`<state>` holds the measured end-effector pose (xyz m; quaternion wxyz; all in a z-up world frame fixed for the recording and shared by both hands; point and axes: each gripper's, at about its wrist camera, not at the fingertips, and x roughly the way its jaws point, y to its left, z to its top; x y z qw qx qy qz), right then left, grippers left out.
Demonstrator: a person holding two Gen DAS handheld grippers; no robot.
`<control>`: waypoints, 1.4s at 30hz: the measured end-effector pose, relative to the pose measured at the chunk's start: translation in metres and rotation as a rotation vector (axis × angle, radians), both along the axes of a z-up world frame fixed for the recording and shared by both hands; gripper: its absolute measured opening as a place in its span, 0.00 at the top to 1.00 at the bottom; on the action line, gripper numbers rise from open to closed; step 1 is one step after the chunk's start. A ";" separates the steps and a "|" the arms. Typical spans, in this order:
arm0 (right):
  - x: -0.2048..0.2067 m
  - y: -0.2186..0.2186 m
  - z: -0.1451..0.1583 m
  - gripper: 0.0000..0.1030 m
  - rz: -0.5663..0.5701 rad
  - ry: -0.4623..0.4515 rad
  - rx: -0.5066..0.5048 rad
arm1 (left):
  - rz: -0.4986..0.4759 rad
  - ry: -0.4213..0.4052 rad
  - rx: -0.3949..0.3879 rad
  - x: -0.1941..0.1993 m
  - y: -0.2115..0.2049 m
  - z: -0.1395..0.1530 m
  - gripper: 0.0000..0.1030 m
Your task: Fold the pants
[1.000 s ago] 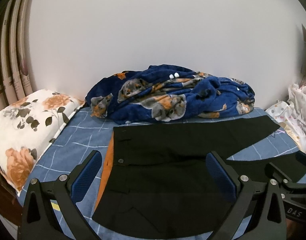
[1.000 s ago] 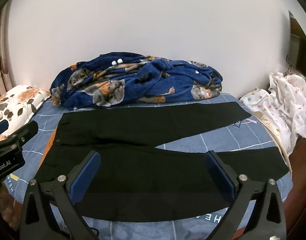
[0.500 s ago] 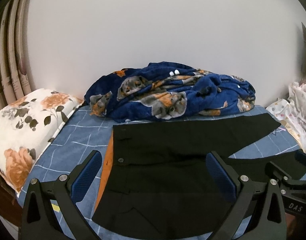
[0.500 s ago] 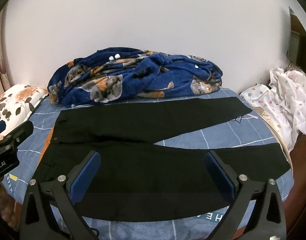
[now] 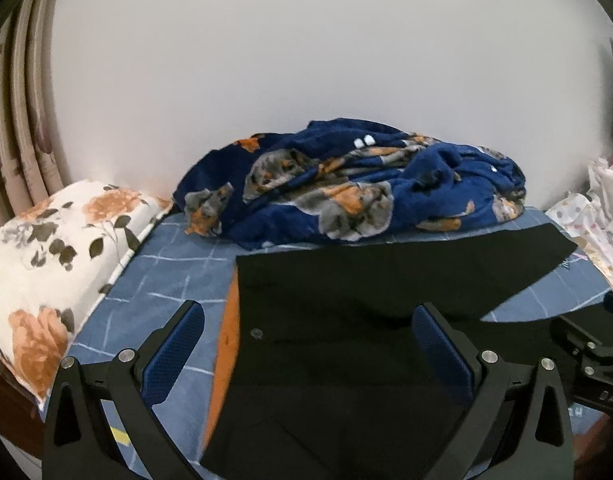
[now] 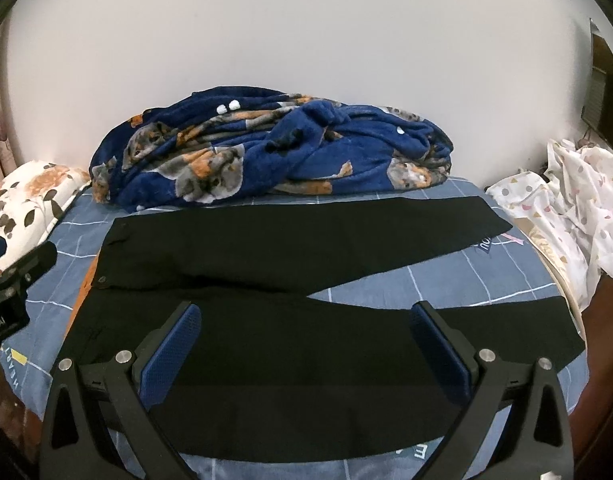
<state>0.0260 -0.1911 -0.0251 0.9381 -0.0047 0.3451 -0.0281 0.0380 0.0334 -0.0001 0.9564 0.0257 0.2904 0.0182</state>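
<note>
The black pants [image 6: 290, 280] lie flat on the bed [image 6: 506, 276], which has a blue sheet with thin white lines. The waist is near the left edge of the bed, and the two legs reach out toward the right edge. The legs are spread apart like a V, so a bit of blue sheet shows between them. One leg lies closer to the back of the bed and the other lies along the front edge. A small button [image 5: 257, 333] shows at the waist.

The left gripper [image 5: 306, 344] hangs above the waist end of the pants. Its jaws are wide open and hold nothing. The right gripper [image 6: 304, 340] hangs above the front leg. Its jaws are wide open too, and they are empty.

Behind the pants, at the back edge of the bed, sits a bunched-up dark blue blanket [image 6: 274, 156] with cat pictures. A pillow [image 5: 58, 256] with orange flowers is at the left edge. A white spotted cloth [image 6: 566, 200] is piled at the right edge.
</note>
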 end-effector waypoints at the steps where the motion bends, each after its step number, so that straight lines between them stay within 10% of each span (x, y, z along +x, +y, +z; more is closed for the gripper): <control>1: 0.002 0.001 0.000 0.00 0.001 0.002 0.000 | 0.003 -0.003 0.004 0.003 0.002 0.001 0.00; 23: 0.051 0.017 -0.009 0.00 0.037 0.033 -0.007 | -0.002 0.050 0.093 0.064 0.046 -0.026 0.00; 35: 0.067 0.010 -0.039 0.00 0.025 0.109 0.015 | -0.047 0.330 -0.144 0.126 0.142 -0.091 0.02; 39: 0.072 0.013 -0.050 0.00 0.029 0.132 0.008 | -0.055 0.396 -0.256 0.166 0.171 -0.113 0.40; 42: 0.077 0.015 -0.057 0.00 0.035 0.150 0.006 | -0.083 0.464 -0.327 0.203 0.182 -0.134 0.41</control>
